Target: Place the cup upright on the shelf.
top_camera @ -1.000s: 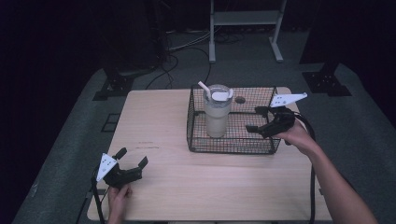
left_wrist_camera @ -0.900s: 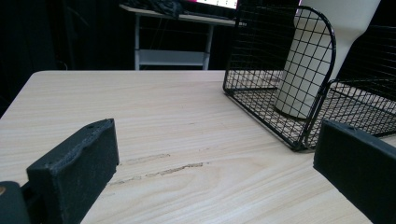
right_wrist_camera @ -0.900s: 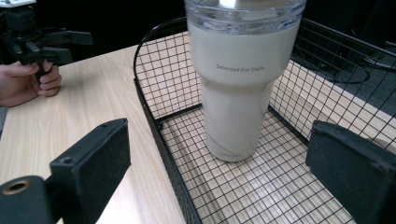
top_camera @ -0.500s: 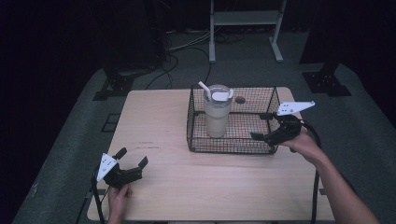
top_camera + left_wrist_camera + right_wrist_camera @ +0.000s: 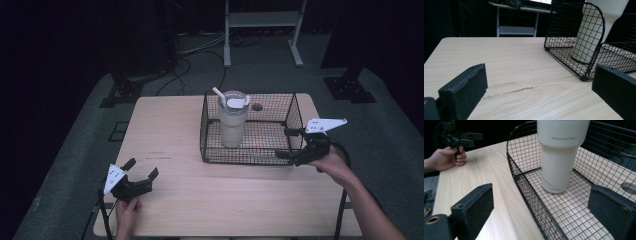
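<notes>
A black wire basket stands on the wooden table, right of centre. An upright cream tumbler with a lid and a straw is inside it, toward its left end. My right gripper is open at the basket's front right corner. In the right gripper view the gripper has the basket's wall running between its jaws and the tumbler ahead. My left gripper is open and empty near the table's front left. The left gripper faces the basket and tumbler from a distance.
A round cable hole sits in the tabletop under the basket's back. A metal stand and cables are on the floor behind the table. Black stand feet flank its far corners.
My right gripper has drawn back from inside the basket's right part to its front right corner, nearer the person. The left gripper and the tumbler have stayed put.
</notes>
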